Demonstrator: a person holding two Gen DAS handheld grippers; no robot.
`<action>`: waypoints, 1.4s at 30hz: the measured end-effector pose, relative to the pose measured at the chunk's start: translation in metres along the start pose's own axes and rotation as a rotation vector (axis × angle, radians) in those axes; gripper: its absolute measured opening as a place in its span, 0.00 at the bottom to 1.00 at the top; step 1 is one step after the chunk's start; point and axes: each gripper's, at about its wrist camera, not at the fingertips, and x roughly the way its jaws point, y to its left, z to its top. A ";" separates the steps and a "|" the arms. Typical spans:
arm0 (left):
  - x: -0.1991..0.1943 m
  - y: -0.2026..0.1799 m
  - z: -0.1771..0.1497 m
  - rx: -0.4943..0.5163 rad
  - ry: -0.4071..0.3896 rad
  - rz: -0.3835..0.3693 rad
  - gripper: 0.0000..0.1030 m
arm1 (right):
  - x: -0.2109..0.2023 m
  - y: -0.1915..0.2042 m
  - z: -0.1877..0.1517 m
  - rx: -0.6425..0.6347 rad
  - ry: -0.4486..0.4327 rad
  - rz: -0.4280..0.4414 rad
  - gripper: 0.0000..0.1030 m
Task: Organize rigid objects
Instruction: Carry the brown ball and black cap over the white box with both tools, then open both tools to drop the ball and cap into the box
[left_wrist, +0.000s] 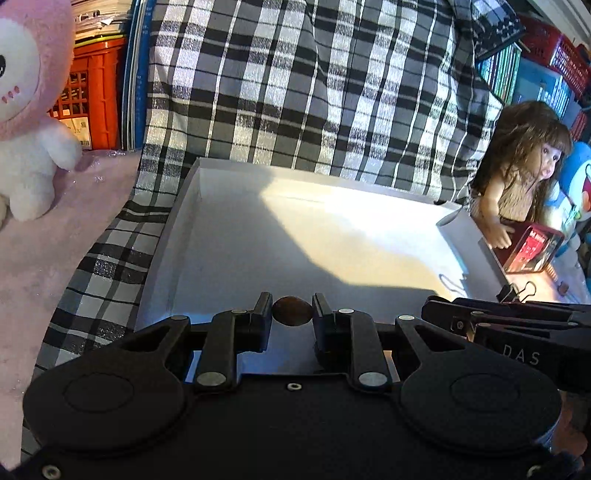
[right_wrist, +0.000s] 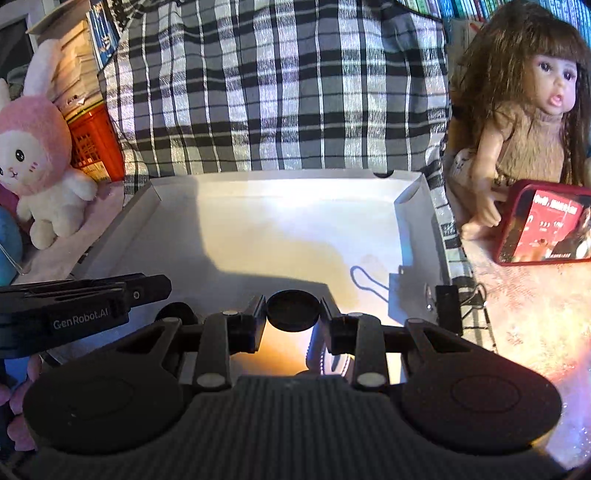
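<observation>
Grippers both hang over the near edge of a white box (left_wrist: 229, 236), side by side. Left gripper (left_wrist: 292, 312) pinches a small brown disc (left_wrist: 292, 311) between its fingers (left_wrist: 263, 306), the pads pressing its two sides; the disc is held just above the box floor at the near wall. Right gripper (right_wrist: 293, 308) pinches a black round cap (right_wrist: 293, 309) in the same way, fingers (right_wrist: 258, 306) touching its rim on both sides, above the box's near end. In the left view the right gripper's body shows at the right edge, and in the right view the left gripper's body, marked GenRobot.AI, shows at the left edge. The box is shallow, open-topped, and lies on a black-and-white plaid cloth (left_wrist: 295, 81). A black binder clip (right_wrist: 448, 302) sits on the box's right wall near the corner, its wire handles casting a looped shadow on the floor. Left of the box sits a pink-hooded plush bunny (right_wrist: 37, 162); right of it a long-haired doll (right_wrist: 532, 122) with a red phone (right_wrist: 546, 225) propped before it. An orange crate (left_wrist: 96, 92) stands behind the bunny.
</observation>
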 end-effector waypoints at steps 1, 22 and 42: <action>0.001 0.000 -0.001 0.002 0.001 0.002 0.21 | 0.002 0.000 -0.001 -0.001 0.003 -0.002 0.36; 0.000 0.000 -0.006 0.035 -0.033 -0.010 0.22 | 0.003 0.001 -0.005 -0.023 -0.021 -0.002 0.39; -0.061 -0.012 -0.025 0.132 -0.149 -0.058 0.59 | -0.041 0.000 -0.022 -0.046 -0.111 0.027 0.67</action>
